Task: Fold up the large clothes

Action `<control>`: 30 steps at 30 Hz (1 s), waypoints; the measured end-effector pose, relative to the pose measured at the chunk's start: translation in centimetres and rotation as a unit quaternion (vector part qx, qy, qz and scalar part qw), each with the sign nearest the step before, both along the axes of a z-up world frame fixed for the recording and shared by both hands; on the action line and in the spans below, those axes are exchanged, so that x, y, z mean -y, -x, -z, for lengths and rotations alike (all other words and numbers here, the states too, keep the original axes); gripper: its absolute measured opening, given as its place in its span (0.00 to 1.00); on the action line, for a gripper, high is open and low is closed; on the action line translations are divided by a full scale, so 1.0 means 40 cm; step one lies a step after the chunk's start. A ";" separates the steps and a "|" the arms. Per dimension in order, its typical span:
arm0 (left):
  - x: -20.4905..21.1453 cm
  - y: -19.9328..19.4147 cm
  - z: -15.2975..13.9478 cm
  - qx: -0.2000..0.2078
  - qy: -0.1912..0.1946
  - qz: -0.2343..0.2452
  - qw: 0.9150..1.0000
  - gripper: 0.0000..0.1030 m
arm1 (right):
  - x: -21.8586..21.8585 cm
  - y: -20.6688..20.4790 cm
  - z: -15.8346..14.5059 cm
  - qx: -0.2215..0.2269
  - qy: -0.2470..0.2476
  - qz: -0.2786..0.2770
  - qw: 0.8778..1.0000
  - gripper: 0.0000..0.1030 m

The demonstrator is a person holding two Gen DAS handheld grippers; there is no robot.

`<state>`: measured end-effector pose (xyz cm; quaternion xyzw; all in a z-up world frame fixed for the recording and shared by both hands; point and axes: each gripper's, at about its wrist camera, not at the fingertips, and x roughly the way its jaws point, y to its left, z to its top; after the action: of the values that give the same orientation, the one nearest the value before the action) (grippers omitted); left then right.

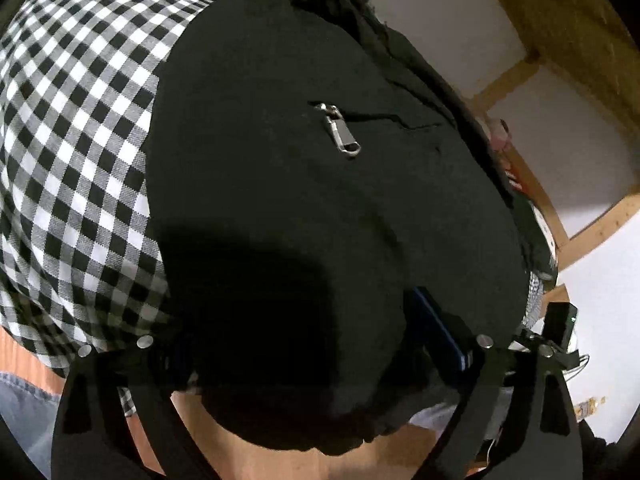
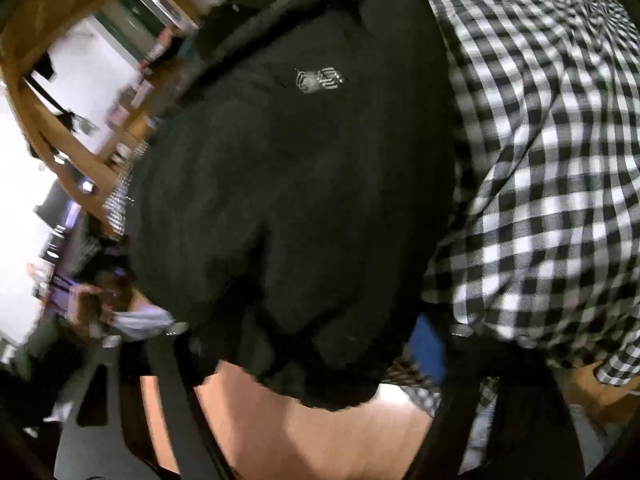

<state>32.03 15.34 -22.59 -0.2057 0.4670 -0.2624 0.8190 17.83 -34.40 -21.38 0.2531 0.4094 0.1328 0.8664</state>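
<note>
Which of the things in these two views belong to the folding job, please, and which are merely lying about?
Part of the job:
- black zip-pocket garment
- black-and-white checked garment
- left gripper and right gripper, each closed on the black garment's edge

Lying about:
- denim fabric
- wooden shelving with blurred clutter
- white wall

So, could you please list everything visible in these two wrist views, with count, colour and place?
black garment: one, black, fills the middle of both views, draped between each gripper's fingers
zip pull: one, silver, on the garment's front in the left view
logo: one, silver, on the garment in the right view
checked cloth: one, black and white, beside and under the garment
wooden surface: one, orange-brown, below the garment's edge
wooden shelving: light wood, background
left gripper: black, blue pad, bottom
right gripper: black, blue pad, bottom
</note>
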 end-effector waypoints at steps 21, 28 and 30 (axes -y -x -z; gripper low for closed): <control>0.102 0.094 -0.131 0.132 -0.203 -0.028 0.970 0.93 | -0.153 0.033 -0.131 0.057 0.266 -0.014 0.962 0.63; 0.087 0.032 -0.092 0.060 -0.104 -0.018 0.993 0.94 | -0.119 0.043 -0.132 0.065 0.131 -0.016 0.989 0.90; 0.053 0.022 -0.086 0.043 -0.049 -0.025 0.998 0.94 | -0.084 0.018 -0.097 0.045 0.066 0.003 0.997 0.90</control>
<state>31.14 13.21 -19.15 -0.1650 0.4384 -0.2276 0.8537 17.11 -31.02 -17.51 0.1905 0.3774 0.1138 0.8991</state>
